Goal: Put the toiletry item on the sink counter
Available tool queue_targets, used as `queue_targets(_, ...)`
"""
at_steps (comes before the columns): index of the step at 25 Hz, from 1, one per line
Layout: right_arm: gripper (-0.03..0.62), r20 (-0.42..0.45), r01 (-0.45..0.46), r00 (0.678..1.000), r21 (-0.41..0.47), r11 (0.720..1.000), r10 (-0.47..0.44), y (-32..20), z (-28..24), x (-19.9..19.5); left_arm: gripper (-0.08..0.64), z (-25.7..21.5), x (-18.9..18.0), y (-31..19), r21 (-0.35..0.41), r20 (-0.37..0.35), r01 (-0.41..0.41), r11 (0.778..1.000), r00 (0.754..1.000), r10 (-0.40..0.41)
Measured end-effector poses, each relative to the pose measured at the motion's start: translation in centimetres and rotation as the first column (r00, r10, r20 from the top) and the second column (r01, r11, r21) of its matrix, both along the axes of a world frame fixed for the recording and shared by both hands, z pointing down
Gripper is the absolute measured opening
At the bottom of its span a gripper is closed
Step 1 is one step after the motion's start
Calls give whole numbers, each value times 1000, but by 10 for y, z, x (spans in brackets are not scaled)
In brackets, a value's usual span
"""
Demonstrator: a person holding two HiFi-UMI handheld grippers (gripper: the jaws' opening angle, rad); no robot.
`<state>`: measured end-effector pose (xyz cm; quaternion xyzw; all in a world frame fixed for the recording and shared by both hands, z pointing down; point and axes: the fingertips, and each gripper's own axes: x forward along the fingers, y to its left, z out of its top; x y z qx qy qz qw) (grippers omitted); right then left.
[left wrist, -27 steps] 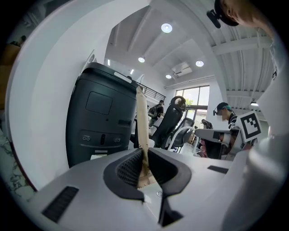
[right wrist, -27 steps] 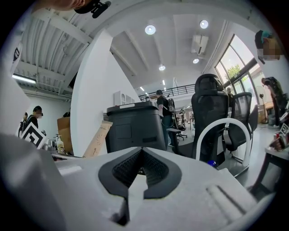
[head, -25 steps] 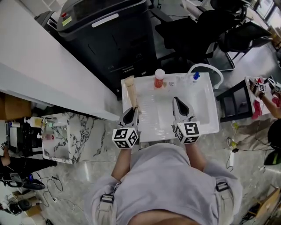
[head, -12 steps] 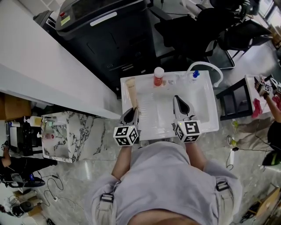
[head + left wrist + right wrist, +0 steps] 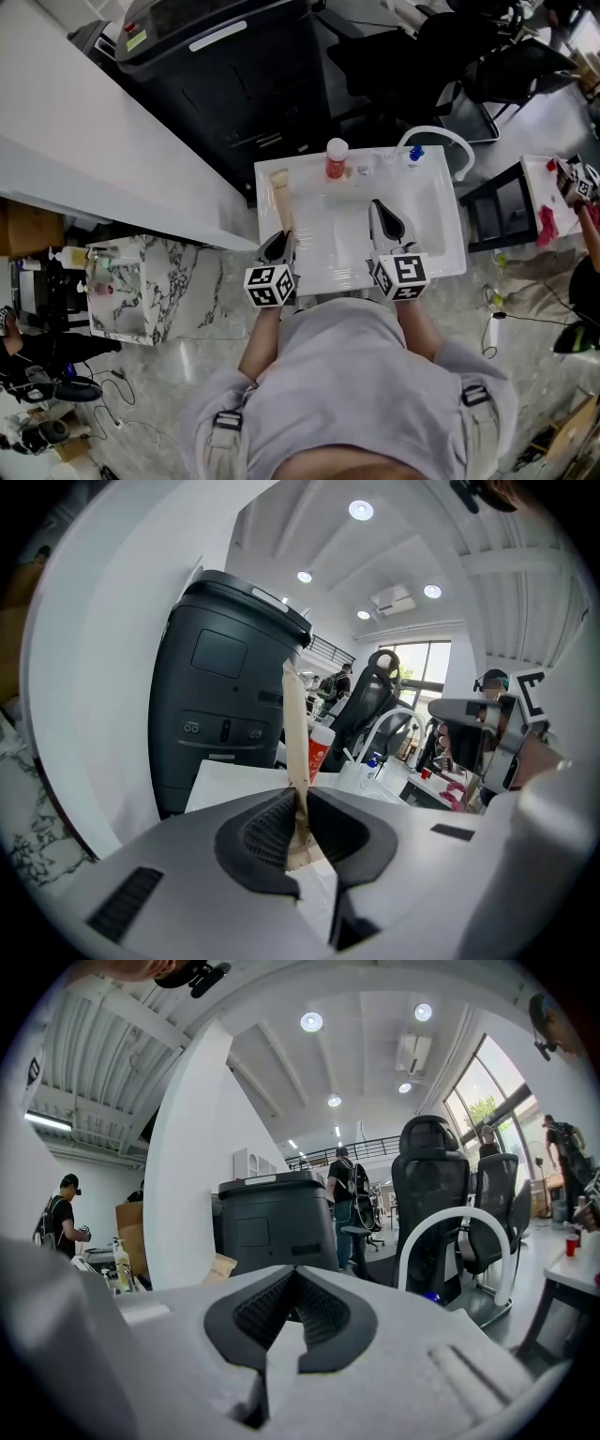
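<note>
Head view: your left gripper (image 5: 278, 244) holds the slim beige toiletry tube (image 5: 281, 199) over the white sink's (image 5: 441, 253) left rim. Its long axis points away from you, though whether it rests there is unclear. A red white-capped bottle (image 5: 336, 159) and a white arched faucet (image 5: 439, 141) stand beyond.

Left gripper view: the jaws are clamped on the tube's crimped tail.

Right gripper view: your right gripper's (image 5: 292, 1283) jaws meet on nothing.

White sink counter (image 5: 449, 246) — red bottle (image 5: 336, 161), white faucet (image 5: 439, 130) at back

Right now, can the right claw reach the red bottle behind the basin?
Probably yes: the right claw is shut and empty, and only bare basin lies between it and the red bottle. It must open first.
</note>
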<state>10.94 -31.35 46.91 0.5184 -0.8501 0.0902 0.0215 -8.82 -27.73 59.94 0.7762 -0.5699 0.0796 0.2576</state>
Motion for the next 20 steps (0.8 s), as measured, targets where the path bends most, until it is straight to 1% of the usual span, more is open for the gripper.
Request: queue_targets(20, 5, -2, -2, 1000, -9, 1000, 2, 6, 0, -3, 37, 40, -2, 13, -101, 3, -14, 995, 1000, 15)
